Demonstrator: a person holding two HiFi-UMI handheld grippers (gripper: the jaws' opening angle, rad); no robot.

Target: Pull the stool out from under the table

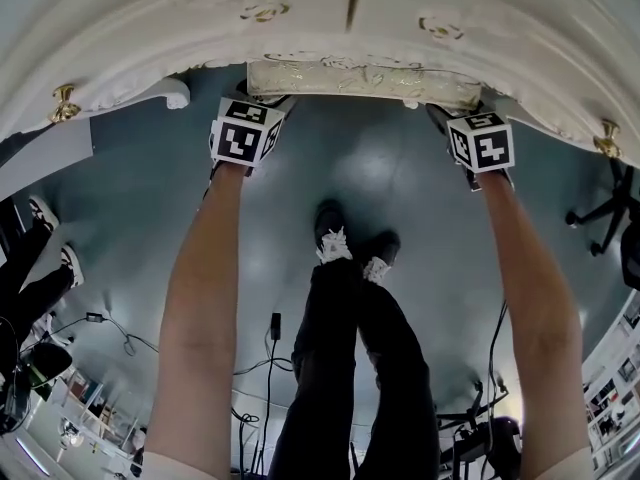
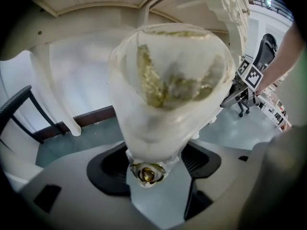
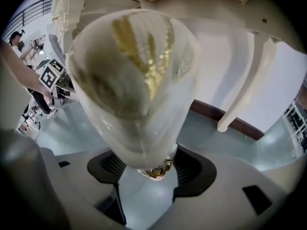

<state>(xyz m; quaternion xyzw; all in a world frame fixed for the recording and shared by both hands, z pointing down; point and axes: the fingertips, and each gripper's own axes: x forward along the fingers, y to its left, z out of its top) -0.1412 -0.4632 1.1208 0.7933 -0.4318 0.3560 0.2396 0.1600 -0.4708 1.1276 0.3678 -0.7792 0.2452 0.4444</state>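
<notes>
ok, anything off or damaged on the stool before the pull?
Nothing stands out. The stool sits square under the table. Its seat looks wrapped in clear film, with no tears visible. The left gripper and right gripper have open jaws around its front corners, not clamped.

No word, number or brand name can be read anywhere. The only printed marks are the black-and-white square markers on the left gripper's cube (image 1: 243,138) and the right gripper's cube (image 1: 482,146) — coded block patterns, not letters or digits. The same kind of marker shows on the far cube in each gripper view, equally without lettering. On the white shelves (image 1: 610,398) at the edge of the room there are small printed sheets — too small and blurred to make out any writing.
</notes>
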